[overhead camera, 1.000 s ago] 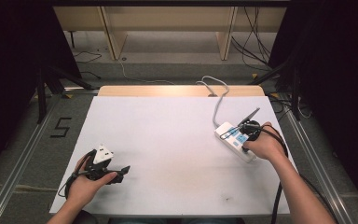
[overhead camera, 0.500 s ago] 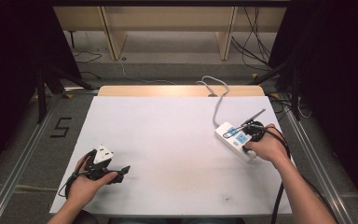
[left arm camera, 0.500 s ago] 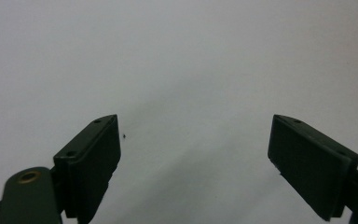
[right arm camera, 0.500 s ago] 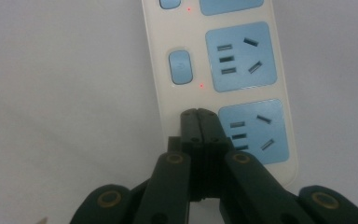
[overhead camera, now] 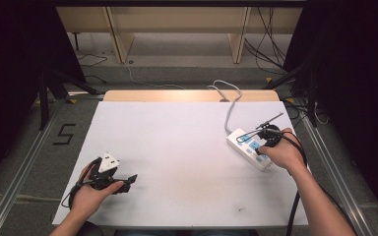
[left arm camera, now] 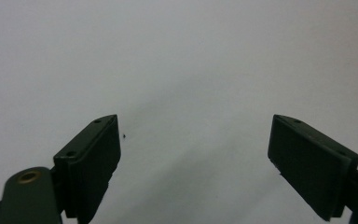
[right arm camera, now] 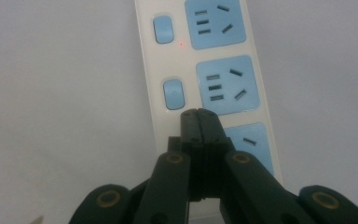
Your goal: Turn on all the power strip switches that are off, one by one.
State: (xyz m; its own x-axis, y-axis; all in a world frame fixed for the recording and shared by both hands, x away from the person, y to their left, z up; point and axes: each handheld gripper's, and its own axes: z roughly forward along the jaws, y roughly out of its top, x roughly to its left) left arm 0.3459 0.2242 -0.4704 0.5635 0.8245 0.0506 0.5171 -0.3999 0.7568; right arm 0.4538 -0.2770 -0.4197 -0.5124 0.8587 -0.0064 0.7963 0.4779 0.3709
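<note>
Pwr strip [right arm camera: 205,70] cord [overhead camera: 230,105] beyond, table [overhead camera: 177,147] edge.

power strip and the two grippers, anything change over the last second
Nothing visibly changed. The right gripper stays shut, tips down over the power strip near a switch; whether they touch it is unclear. The left gripper stays open, holding nothing, resting low on the table. The strip has not shifted.

Glossy white plastic power strip [right arm camera: 205,70] with smooth blue sockets, lying on a matt white tabletop [overhead camera: 177,147]; beside it, matt black jaws.
</note>
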